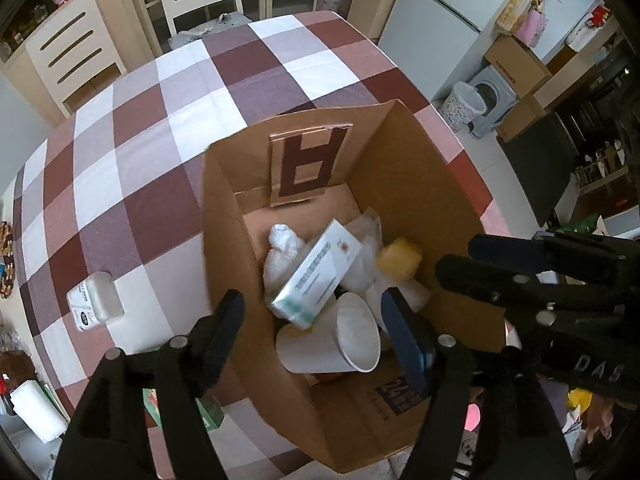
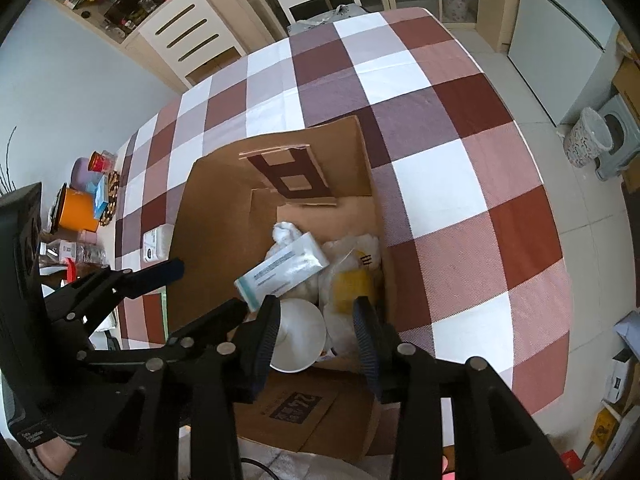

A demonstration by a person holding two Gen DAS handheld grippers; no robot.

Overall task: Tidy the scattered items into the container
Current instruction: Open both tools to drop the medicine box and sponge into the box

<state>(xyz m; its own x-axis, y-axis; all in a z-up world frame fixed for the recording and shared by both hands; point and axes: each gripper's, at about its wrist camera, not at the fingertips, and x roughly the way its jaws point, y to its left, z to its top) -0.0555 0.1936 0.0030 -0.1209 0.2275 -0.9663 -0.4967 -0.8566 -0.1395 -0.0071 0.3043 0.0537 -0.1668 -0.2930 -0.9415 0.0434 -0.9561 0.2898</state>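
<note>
The left gripper point(image 1: 312, 312) hung over the open cardboard box point(image 1: 240, 208) with its jaws spread wide and nothing between them; one finger stood over the box's left wall, the other over its interior. Just below, a white and teal carton point(image 1: 316, 276) lay tilted across the heap inside the box, blurred, and whether it was resting could not be told. The right gripper point(image 2: 316, 320) hovered above the same box, jaws parted a moderate way and holding nothing.

Under the carton lay a white paper cup point(image 1: 336, 336) on its side, mouth toward the camera. Beside it were a crumpled white wad point(image 1: 282, 252), clear plastic wrapping point(image 2: 348, 252) and a yellow item point(image 1: 400, 258) against the right wall. A flap printed with a dark letter point(image 1: 308, 164) leaned inside the far wall.

The box stood on a table under a red, brown and white checked cloth point(image 1: 140, 168). A small white packet point(image 1: 94, 300) remained on the cloth left of the box, well apart from it. A green box point(image 1: 208, 412) showed near the left gripper's base, partly hidden.
</note>
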